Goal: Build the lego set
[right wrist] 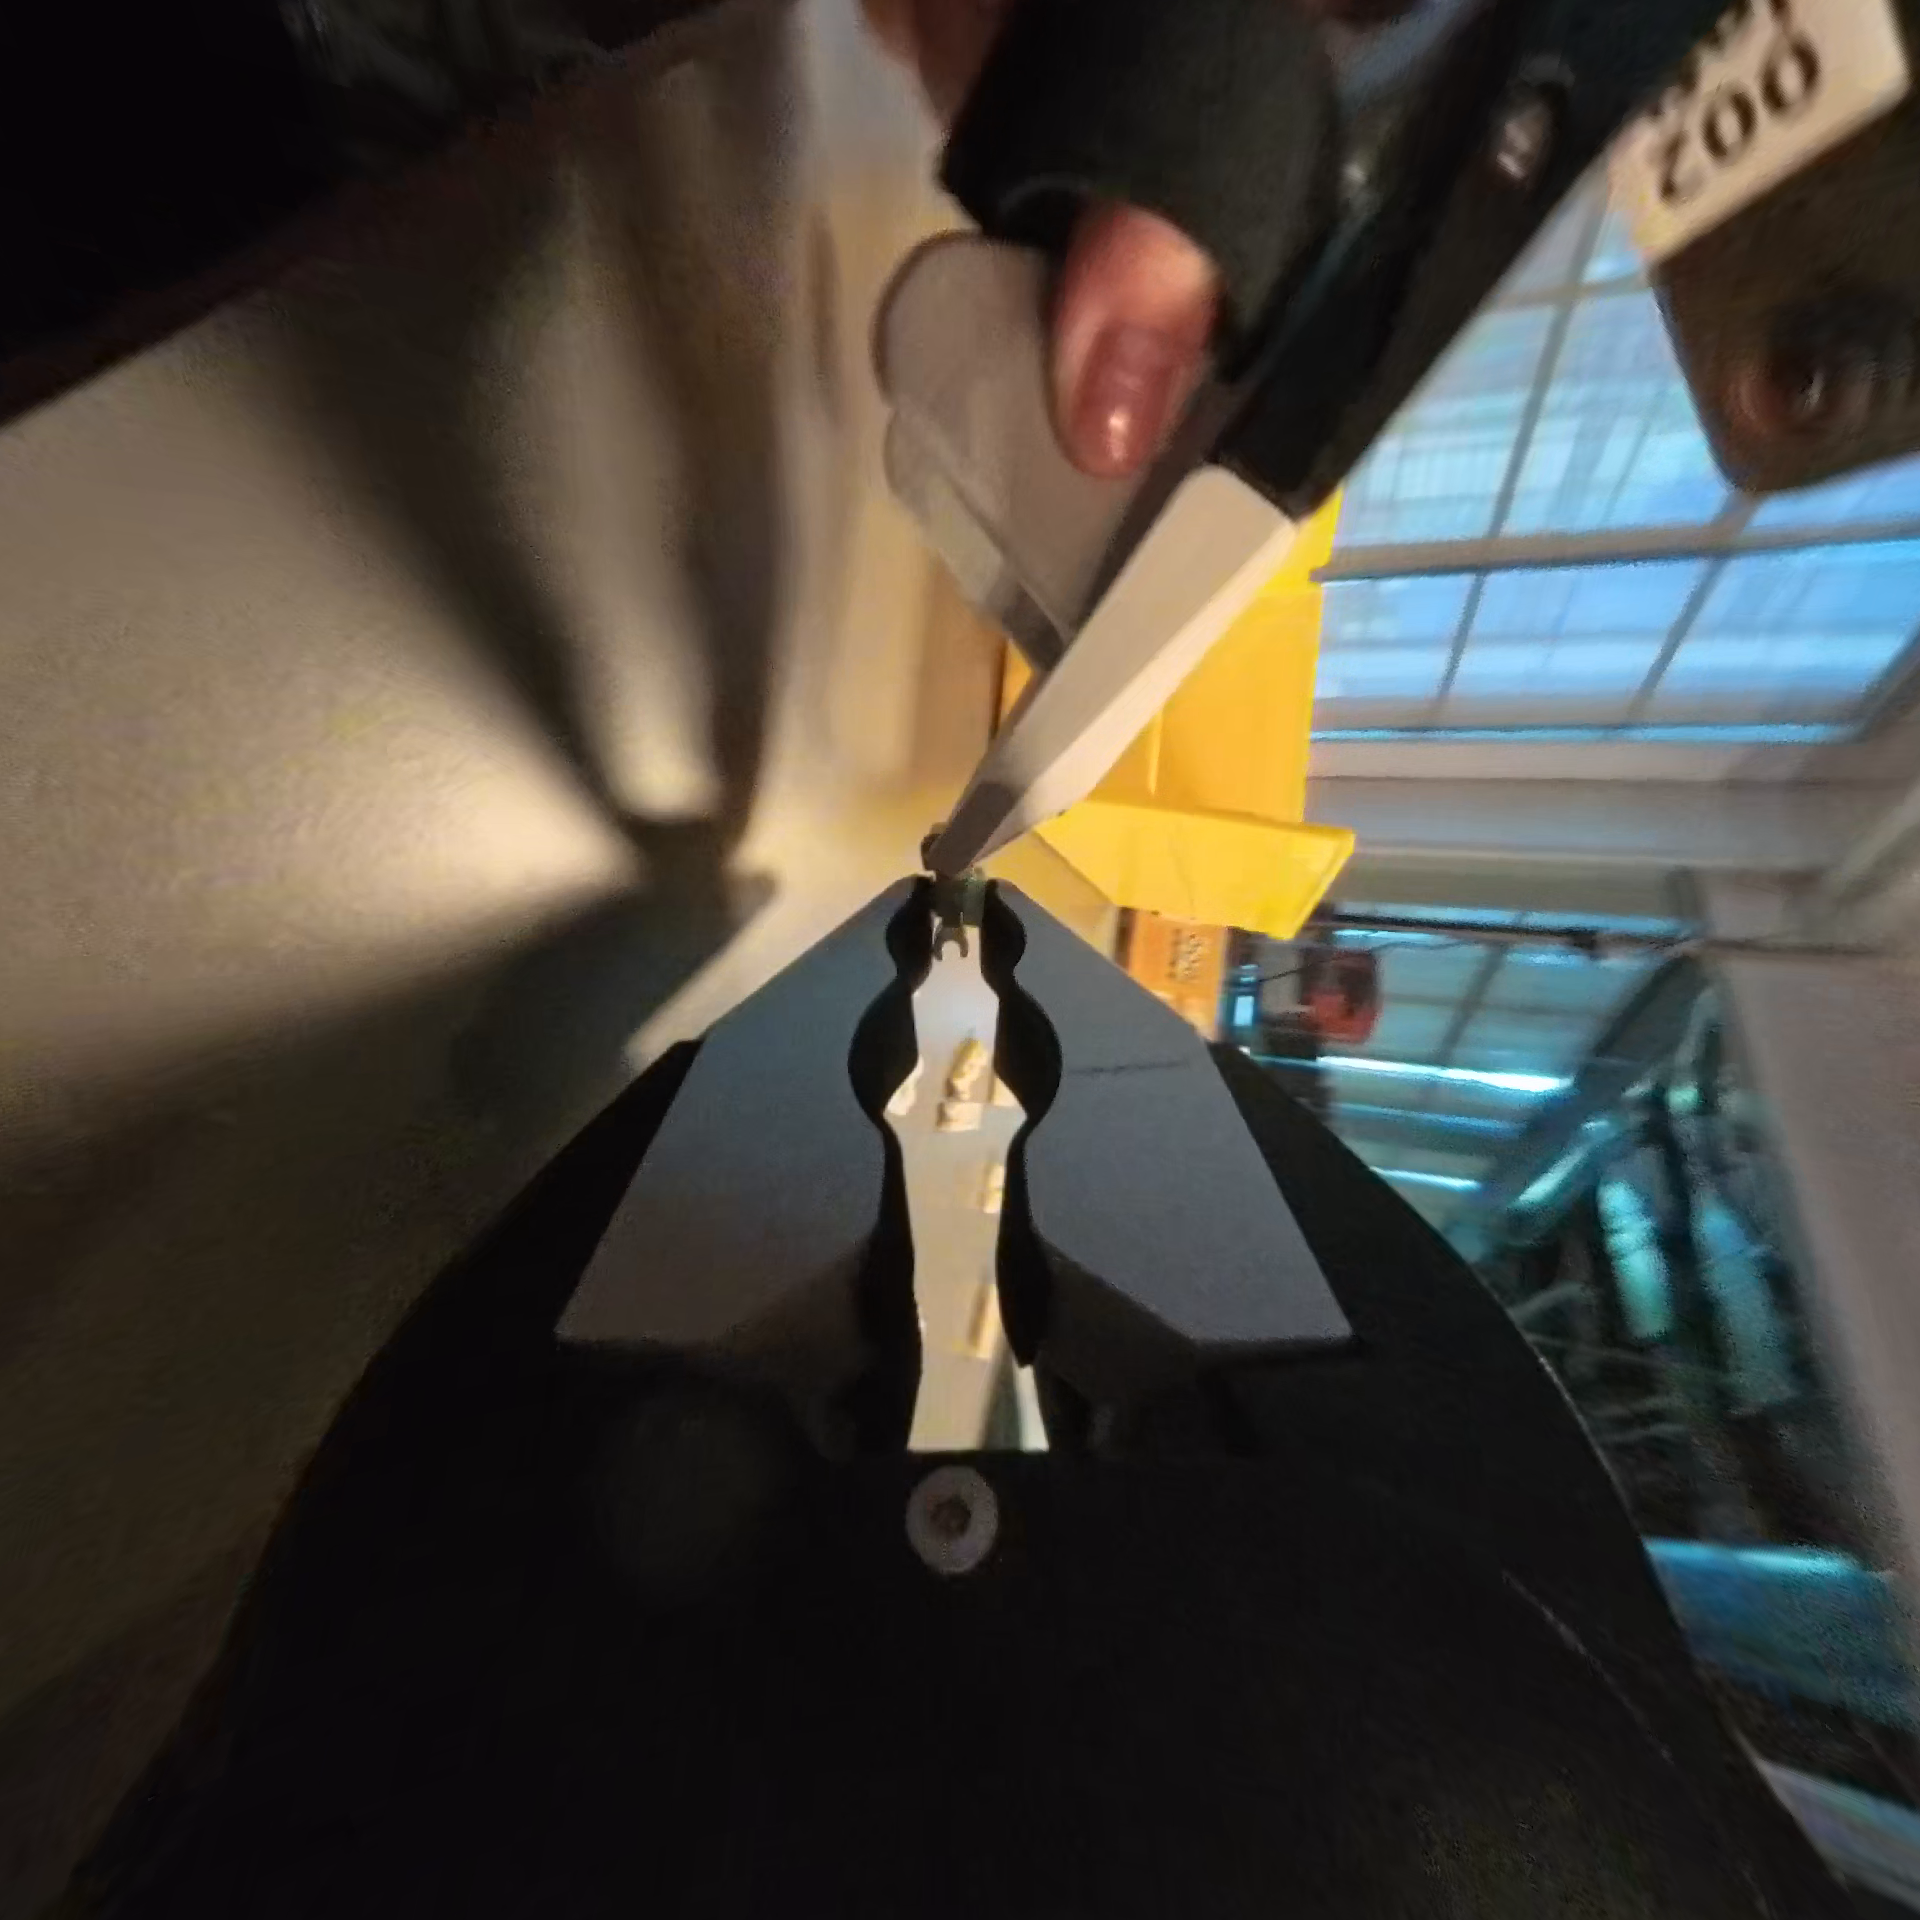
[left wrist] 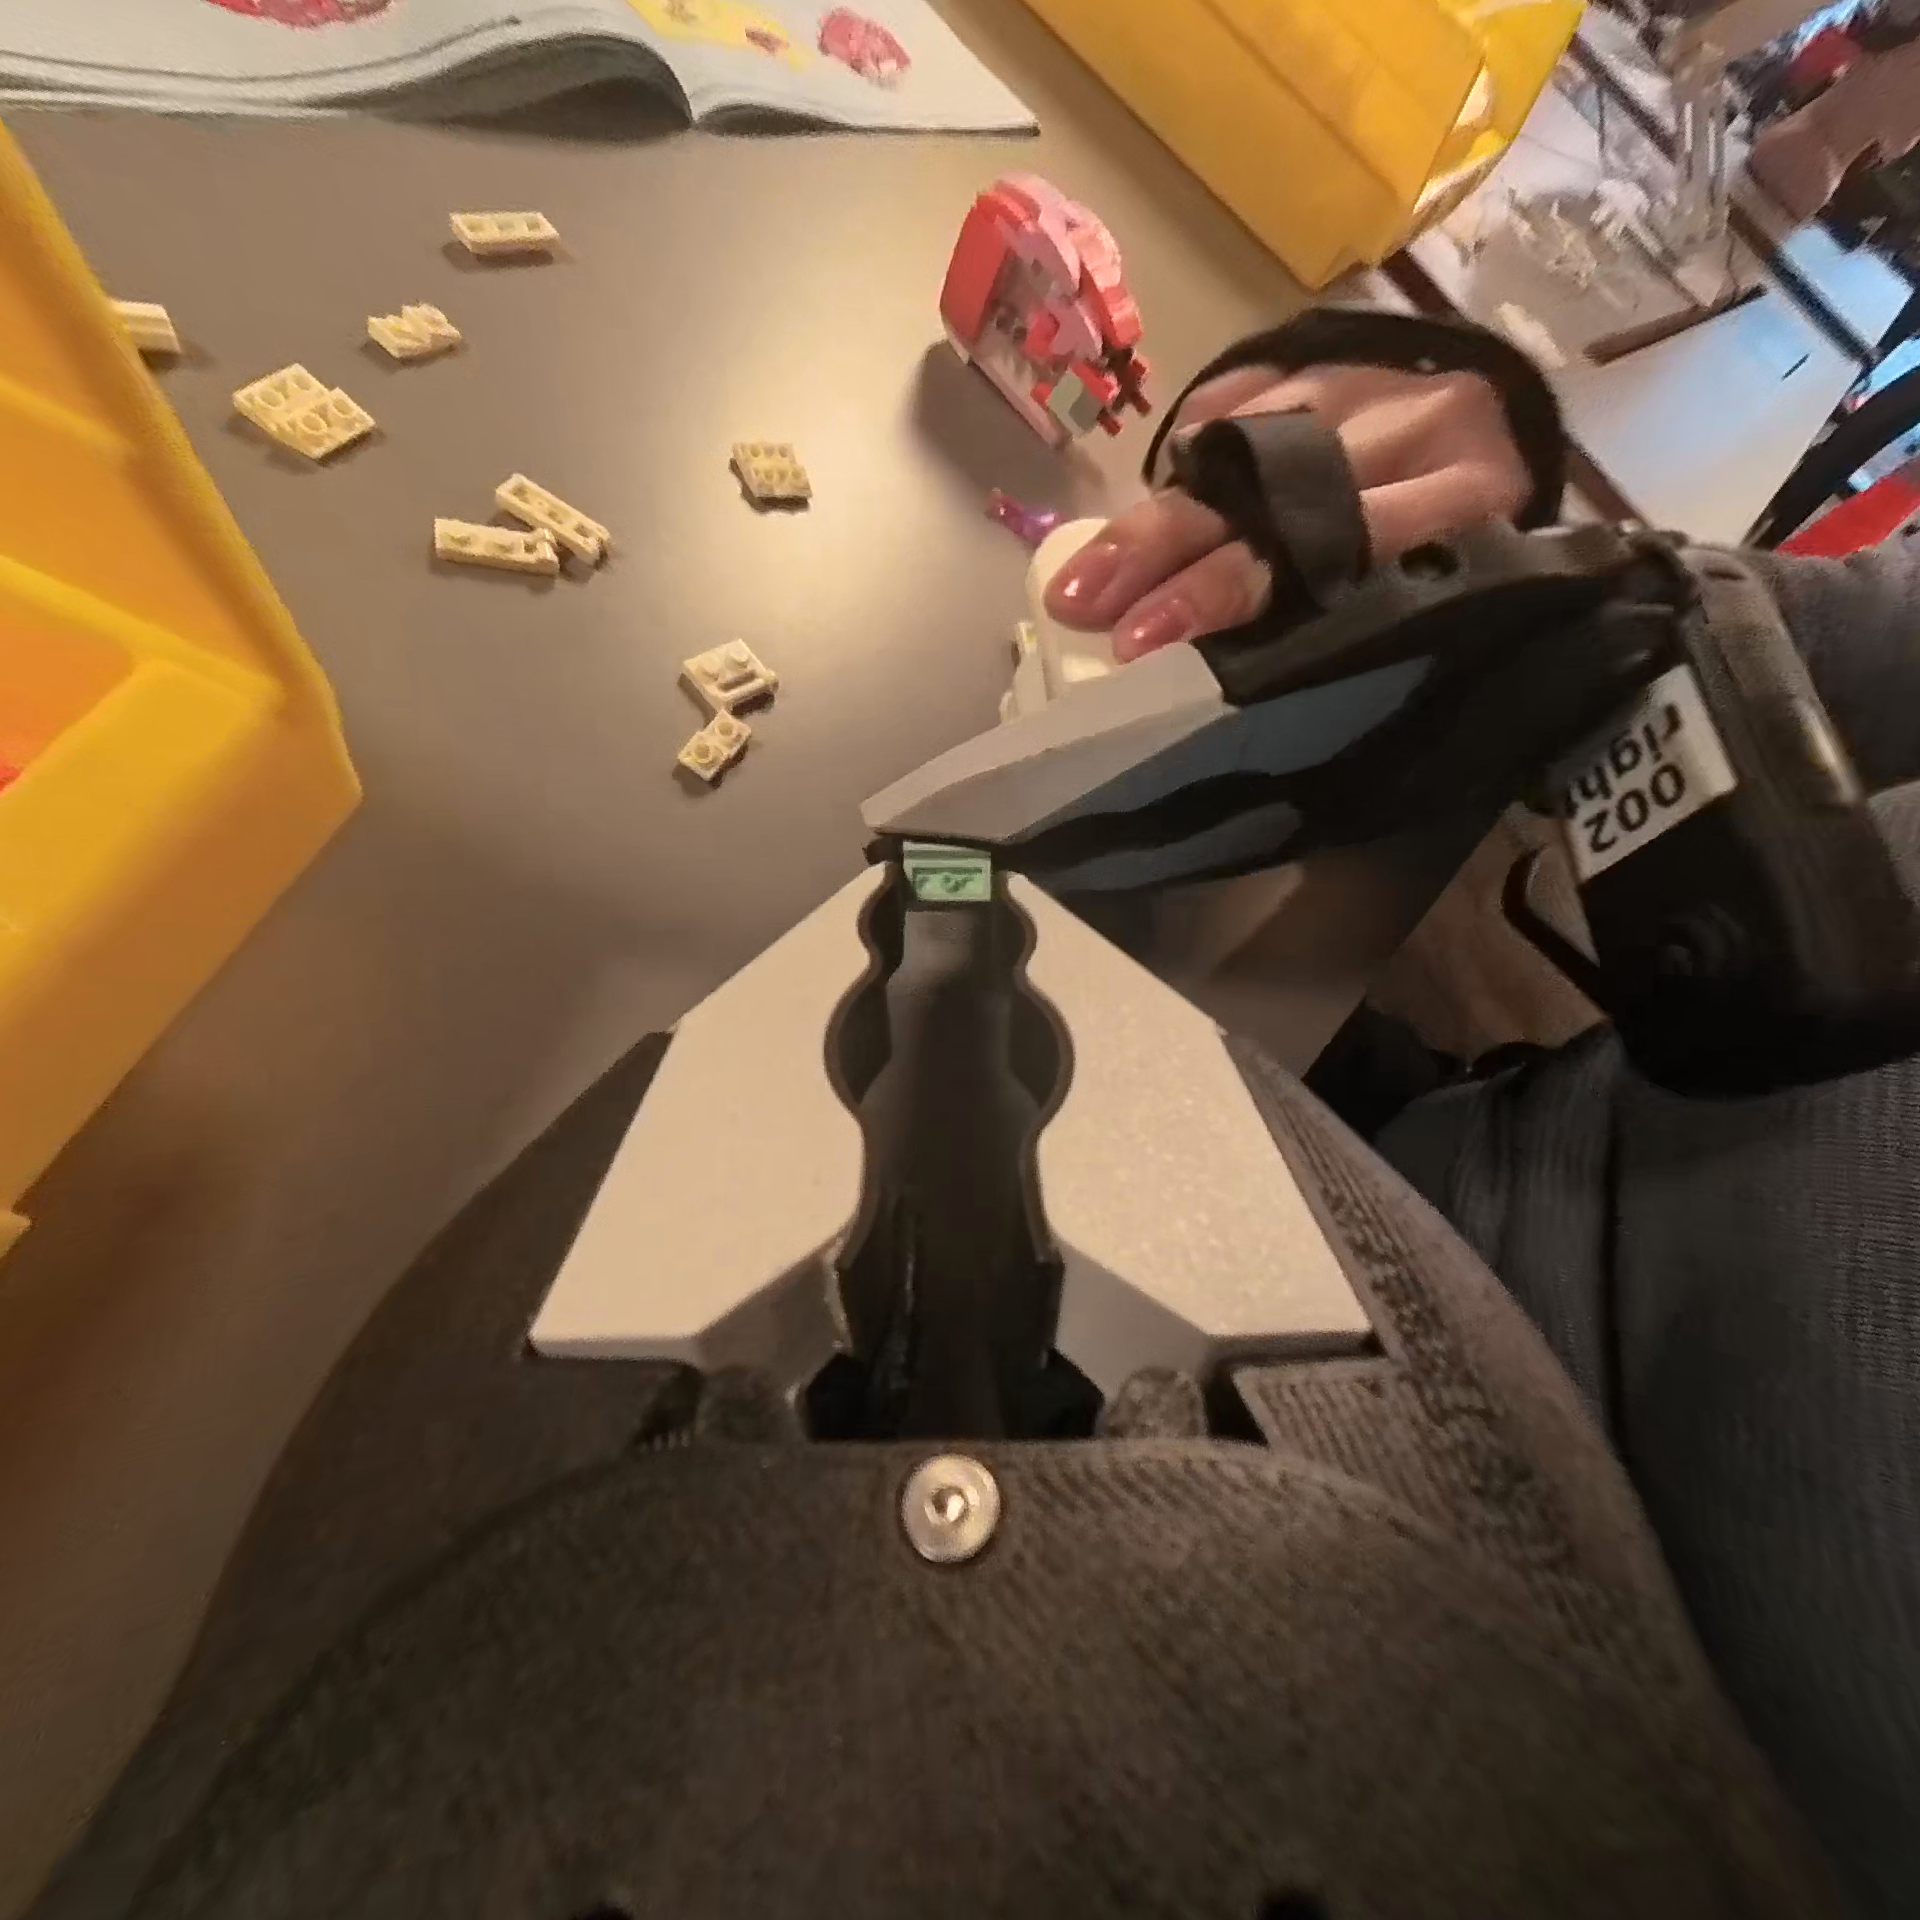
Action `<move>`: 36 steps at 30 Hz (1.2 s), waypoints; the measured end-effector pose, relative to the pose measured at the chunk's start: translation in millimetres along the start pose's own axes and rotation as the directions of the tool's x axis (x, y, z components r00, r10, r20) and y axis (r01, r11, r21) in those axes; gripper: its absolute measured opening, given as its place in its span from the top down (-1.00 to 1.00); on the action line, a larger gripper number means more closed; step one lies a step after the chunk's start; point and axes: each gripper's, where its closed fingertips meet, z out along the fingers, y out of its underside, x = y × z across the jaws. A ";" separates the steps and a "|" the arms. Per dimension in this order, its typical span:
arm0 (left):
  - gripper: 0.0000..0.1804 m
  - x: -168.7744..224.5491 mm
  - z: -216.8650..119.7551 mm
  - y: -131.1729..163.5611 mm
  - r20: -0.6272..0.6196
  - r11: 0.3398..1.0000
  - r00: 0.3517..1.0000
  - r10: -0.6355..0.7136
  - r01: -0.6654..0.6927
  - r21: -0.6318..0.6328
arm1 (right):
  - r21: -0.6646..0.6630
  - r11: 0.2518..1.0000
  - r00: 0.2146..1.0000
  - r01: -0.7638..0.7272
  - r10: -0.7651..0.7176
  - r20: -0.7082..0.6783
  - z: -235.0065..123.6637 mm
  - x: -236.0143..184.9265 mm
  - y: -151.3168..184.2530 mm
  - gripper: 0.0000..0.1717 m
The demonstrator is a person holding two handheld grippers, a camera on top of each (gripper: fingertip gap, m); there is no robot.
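- the left claw (left wrist: 948, 878) was pinching a tiny green brick (left wrist: 945, 883) right at its tips, with a pad pressed on each side.
- the right claw (right wrist: 951, 904) met it tip to tip. it was nearly shut and pinched a small pale green piece with a clip (right wrist: 954, 925) that sat right against the left claw's grey tip.
- in the left view the right claw's grey fingers (left wrist: 1039, 758) lay just over the green brick and touched it from the far side.
- a hand (left wrist: 1299, 499) in a black strap glove held the right claw, on the right side of the scene.
- both claws were up above the grey desk (left wrist: 520, 831).
- small tan flat bricks (left wrist: 520, 530) lay spread on the desk, far and to the left of the claws.
- a red and pink brick model (left wrist: 1049, 312) stood farther off, near the middle.
- a yellow bin (left wrist: 125, 675) sat at the left edge, and another yellow bin (left wrist: 1299, 114) sat far to the right.
- an open booklet (left wrist: 520, 62) lay at the far edge of the desk.
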 end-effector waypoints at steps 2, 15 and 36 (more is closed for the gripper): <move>0.83 0.6 -2.5 -4.4 -0.010 1.000 1.000 -0.007 0.008 0.030 | 0.021 0.991 0.991 -0.131 0.130 0.022 0.0 2.7 -0.4 0.91; 0.84 7.8 -5.7 -6.4 0.240 0.790 0.762 0.602 -0.611 -0.042 | 0.080 0.887 0.883 -0.455 0.438 0.166 -5.0 2.5 -5.1 0.92; 0.92 8.2 -2.0 6.5 0.240 0.649 0.605 0.759 -0.730 -0.213 | 0.070 0.969 0.961 -0.238 0.225 0.162 -5.9 -11.7 -6.2 0.89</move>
